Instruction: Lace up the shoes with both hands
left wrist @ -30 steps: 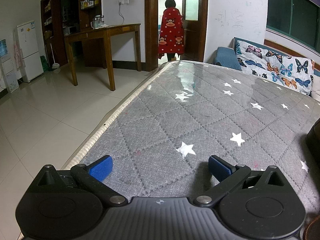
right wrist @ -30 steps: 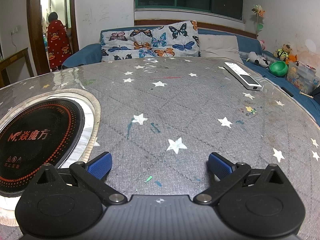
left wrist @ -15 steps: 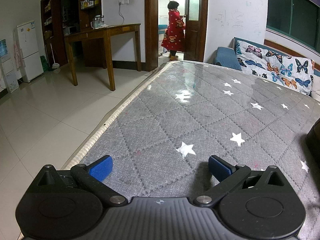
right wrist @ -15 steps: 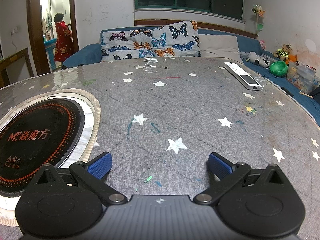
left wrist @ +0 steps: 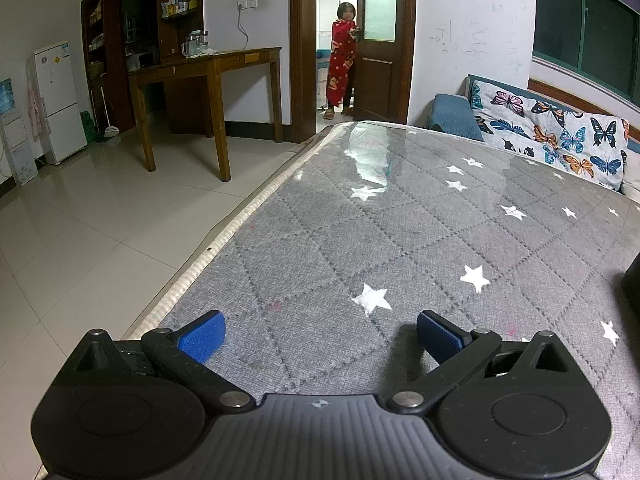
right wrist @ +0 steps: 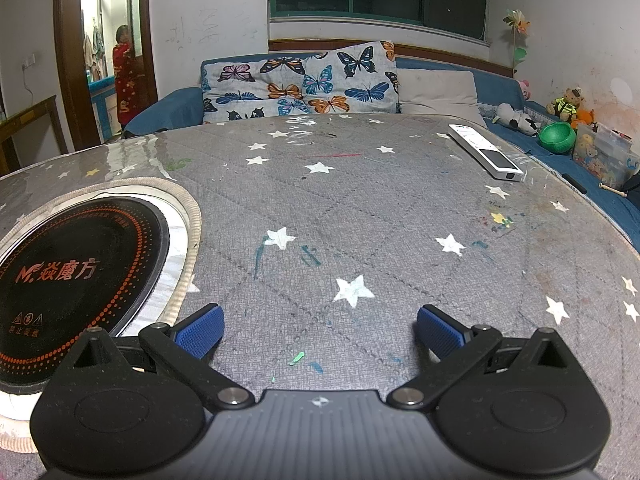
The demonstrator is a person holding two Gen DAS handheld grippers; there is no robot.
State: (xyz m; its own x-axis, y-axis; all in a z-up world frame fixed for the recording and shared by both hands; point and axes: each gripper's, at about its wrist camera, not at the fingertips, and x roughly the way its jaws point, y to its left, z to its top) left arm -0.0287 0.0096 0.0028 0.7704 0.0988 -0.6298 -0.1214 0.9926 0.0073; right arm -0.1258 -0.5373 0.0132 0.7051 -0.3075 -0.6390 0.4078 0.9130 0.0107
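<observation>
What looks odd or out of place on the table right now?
No shoe or lace shows in either view. Pen scribbles mark the table cover, and a remote lies near its far right edge. Both grippers, left and right, have jaws open, empty.

Table [right wrist: 360,208]: grey quilted cover with white stars, under clear plastic. Set into it: round black induction cooktop [right wrist: 76,276]. On it: white remote control [right wrist: 486,152], near the far right edge.
</observation>
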